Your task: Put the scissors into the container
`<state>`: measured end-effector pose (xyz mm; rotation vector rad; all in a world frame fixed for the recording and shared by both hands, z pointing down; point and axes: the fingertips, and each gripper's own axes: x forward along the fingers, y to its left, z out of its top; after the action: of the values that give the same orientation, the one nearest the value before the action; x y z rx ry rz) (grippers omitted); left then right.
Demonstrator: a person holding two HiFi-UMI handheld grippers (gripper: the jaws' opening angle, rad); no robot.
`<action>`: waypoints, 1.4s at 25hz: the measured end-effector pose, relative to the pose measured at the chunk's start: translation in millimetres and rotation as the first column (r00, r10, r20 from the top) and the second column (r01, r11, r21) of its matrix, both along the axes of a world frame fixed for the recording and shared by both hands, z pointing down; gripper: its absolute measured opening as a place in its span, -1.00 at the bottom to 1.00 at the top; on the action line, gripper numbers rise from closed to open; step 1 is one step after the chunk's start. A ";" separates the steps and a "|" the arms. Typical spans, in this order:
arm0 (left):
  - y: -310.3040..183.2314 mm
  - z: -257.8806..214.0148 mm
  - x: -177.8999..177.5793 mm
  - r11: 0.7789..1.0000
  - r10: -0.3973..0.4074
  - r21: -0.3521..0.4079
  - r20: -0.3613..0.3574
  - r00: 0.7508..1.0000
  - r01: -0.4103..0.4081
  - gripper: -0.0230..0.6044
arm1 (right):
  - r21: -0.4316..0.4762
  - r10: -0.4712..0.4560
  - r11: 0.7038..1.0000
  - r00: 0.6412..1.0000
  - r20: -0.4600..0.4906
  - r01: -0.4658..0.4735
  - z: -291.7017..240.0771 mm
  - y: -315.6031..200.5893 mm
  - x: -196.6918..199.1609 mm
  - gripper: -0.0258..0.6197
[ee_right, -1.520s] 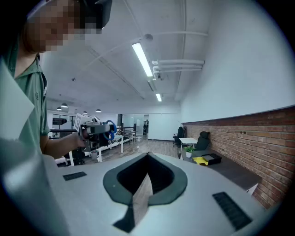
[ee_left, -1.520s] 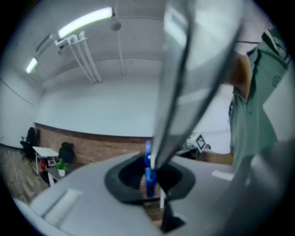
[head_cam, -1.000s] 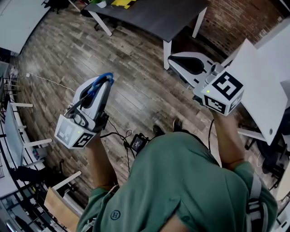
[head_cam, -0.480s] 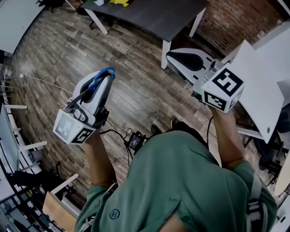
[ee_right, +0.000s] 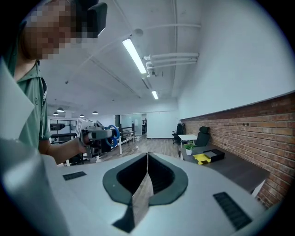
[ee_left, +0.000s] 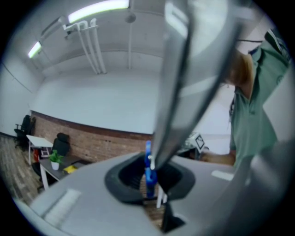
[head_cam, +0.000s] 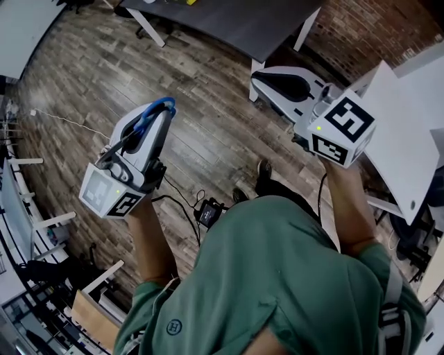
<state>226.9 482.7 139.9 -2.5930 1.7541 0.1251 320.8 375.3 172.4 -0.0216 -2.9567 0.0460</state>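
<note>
My left gripper (head_cam: pixel 161 112) is shut on the scissors (head_cam: pixel 157 108), whose blue handles stick out past its tips over the wooden floor. In the left gripper view the blue handle (ee_left: pixel 148 171) sits pinched between the jaws of the left gripper (ee_left: pixel 150 177), and the steel blades (ee_left: pixel 184 78) rise steeply toward the camera. My right gripper (head_cam: pixel 258 82) is held level at the right. Its jaws meet in a thin line with nothing between them, as the right gripper view shows for the right gripper (ee_right: pixel 146 162). That view also shows the left gripper (ee_right: pixel 97 136) off to the left.
A dark table (head_cam: pixel 236 21) on white legs stands ahead at the top. A white tabletop (head_cam: pixel 406 149) lies at the right by a brick wall (head_cam: pixel 361 28). A cabled black box (head_cam: pixel 209 213) rests on the floor by the person's feet. A plant (ee_right: pixel 188 148) and a yellow object (ee_right: pixel 203 158) sit on the dark table.
Both grippers keep their grip and pose and have shifted a little. The floor and dark table have slid toward the top of the head view, and a foot has stepped forward.
</note>
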 end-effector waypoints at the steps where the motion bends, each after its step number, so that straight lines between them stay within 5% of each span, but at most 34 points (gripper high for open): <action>1: -7.5 0.5 -0.4 1.000 -0.005 -0.006 0.002 1.000 0.005 -0.80 | -0.005 -0.006 1.000 1.000 0.004 0.006 0.8 -8.2 -1.9 -0.90; 9: -86.2 0.5 -0.5 0.997 -0.063 -0.037 0.034 0.997 0.065 -0.80 | -0.035 -0.055 0.998 0.998 0.044 0.057 3.9 -96.0 -10.7 -0.90; 22: -109.3 -21.6 12.0 0.996 -0.074 -0.047 0.052 0.996 0.077 -0.80 | -0.049 -0.085 0.995 0.995 0.060 0.088 -14.5 -116.9 -8.1 -0.90; 35: -157.1 -7.0 -69.4 1.000 -0.026 -0.011 0.026 0.999 0.027 -0.79 | -0.025 -0.015 1.000 0.999 0.032 0.016 -2.9 -165.3 -74.1 -0.90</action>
<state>157.5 325.6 132.9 -2.5657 1.7849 0.0813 246.8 210.1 169.5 -0.0498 -2.9876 0.0821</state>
